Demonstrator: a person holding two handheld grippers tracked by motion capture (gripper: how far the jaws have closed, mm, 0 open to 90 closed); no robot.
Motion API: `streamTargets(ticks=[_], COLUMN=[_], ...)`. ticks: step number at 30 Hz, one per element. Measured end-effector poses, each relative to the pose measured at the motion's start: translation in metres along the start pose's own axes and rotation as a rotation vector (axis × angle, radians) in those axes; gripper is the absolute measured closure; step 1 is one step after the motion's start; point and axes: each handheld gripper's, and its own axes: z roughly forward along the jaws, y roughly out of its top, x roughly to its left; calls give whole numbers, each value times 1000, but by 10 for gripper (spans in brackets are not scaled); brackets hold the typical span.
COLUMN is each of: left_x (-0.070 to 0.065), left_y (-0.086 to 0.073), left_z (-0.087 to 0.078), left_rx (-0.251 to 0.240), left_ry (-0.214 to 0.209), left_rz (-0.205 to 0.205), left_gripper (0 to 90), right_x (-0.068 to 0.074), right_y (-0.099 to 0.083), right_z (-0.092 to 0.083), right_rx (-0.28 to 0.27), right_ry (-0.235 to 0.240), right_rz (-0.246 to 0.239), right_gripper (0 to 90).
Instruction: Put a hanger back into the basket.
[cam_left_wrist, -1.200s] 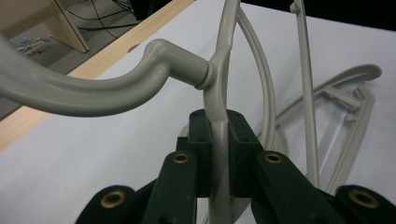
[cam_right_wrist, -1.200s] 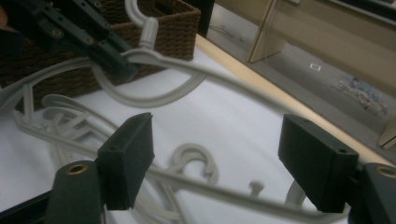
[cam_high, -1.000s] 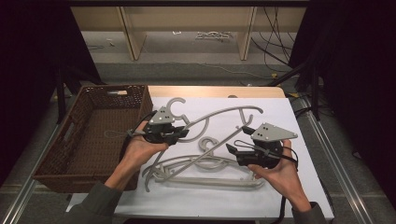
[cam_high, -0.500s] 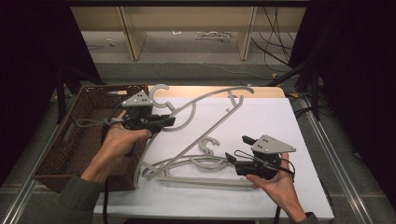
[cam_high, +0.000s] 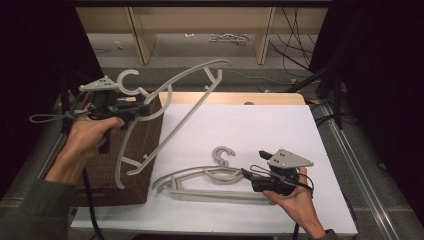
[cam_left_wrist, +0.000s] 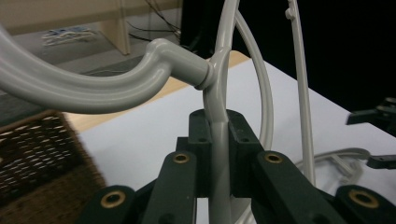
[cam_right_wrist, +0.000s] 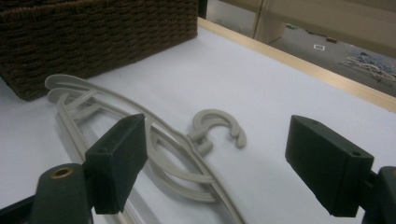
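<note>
A grey plastic hanger hangs tilted in the air above the wicker basket, hook up and to the left. My left gripper is shut on its neck just below the hook; in the left gripper view both pads press the hanger's stem. Two more grey hangers lie stacked on the white table top, their hook pointing away from me. My right gripper sits open at their right end, low over the table. In the right gripper view the lying hangers run between its spread jaws.
The brown wicker basket stands at the table's left edge, right beside the lying hangers' left end. A wooden strip borders the table's far edge. Black frames and cables stand to the right.
My left gripper has carried its hanger up and to the left, from over the table to above the basket. The right gripper has stayed by the lying hangers, dropping slightly.
</note>
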Motion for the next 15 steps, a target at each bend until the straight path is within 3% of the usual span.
streamTargets(ticks=[2,5,8,15], left_x=[11,31,44,76], left_y=[-2,-2,-7,-24], left_z=[-7,-14,-18,-24], left_rx=[10,13,4,-6], left_ry=[31,131,152,204], left_rz=[-26,29,-4,-3], left_gripper=[824,824,824,824], right_x=[-1,-1,-1,0], right_y=[-2,-4,-6,-9], right_z=[0,0,0,2], right_rx=[5,10,14,27], right_ry=[3,2,5,14], right_rz=[1,4,6,6], right_gripper=[217,217,217,213])
